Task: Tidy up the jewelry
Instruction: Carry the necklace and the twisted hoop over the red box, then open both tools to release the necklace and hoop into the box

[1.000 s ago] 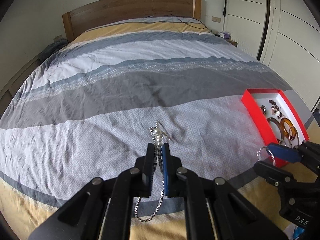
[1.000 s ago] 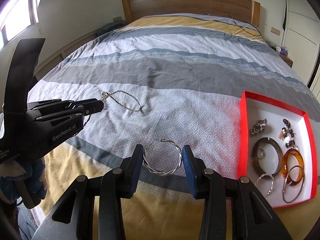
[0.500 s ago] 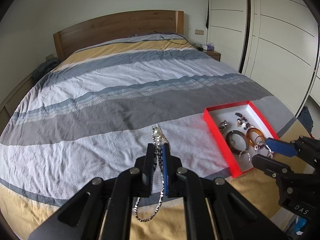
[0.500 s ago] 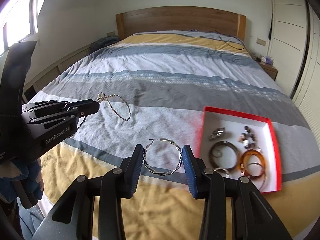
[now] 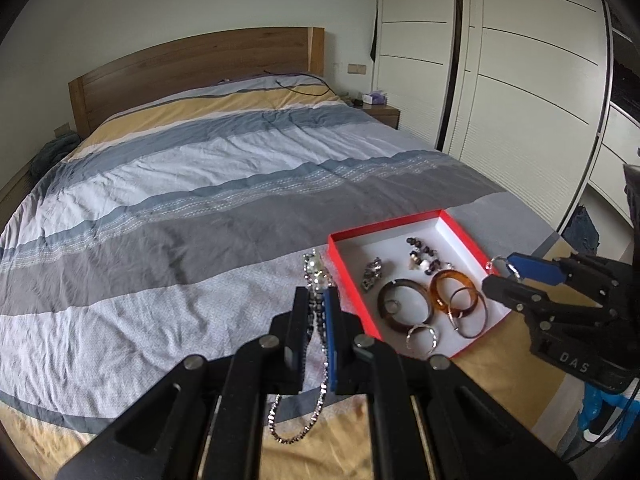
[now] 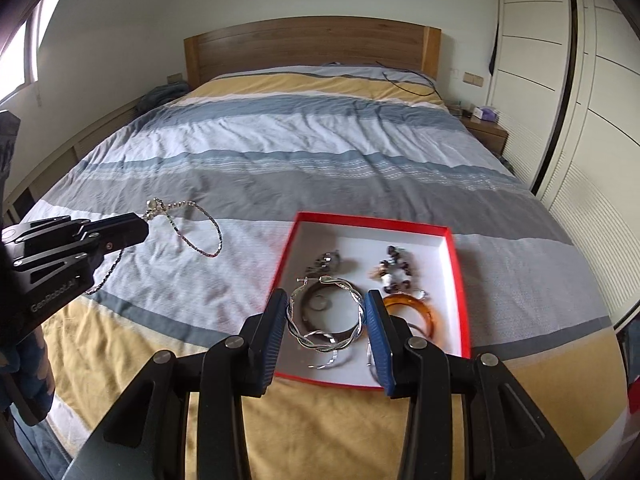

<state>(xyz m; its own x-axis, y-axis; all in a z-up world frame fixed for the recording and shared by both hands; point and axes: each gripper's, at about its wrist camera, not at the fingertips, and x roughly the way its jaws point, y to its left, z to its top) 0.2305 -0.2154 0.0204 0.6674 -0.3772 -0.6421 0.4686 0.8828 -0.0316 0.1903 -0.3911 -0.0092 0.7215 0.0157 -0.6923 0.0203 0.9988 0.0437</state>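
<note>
1. Left wrist view: left gripper fingers nearly together, pinching a beaded chain. Clasp end sticks out past the fingertips; the rest hangs in a loop below the fingers.
2. Same view: red tray lies on the striped bedspread, just right of the fingertips and a little beyond them. Inside it: dark bangle, amber bangle, small silver hoop, bead cluster.
3. Same view: right gripper enters from the right edge, tips over the tray's near right corner, a silver ring visible between them.
4. Right wrist view: right gripper fingers partly spread, both pads against a twisted silver hoop earring held flat between them.
5. Same view: red tray sits directly beyond and beneath the fingertips; hoop hangs above its near half.
6. Same view: left gripper far left of the fingers, chain looping from its tip, above the bedspread.
</note>
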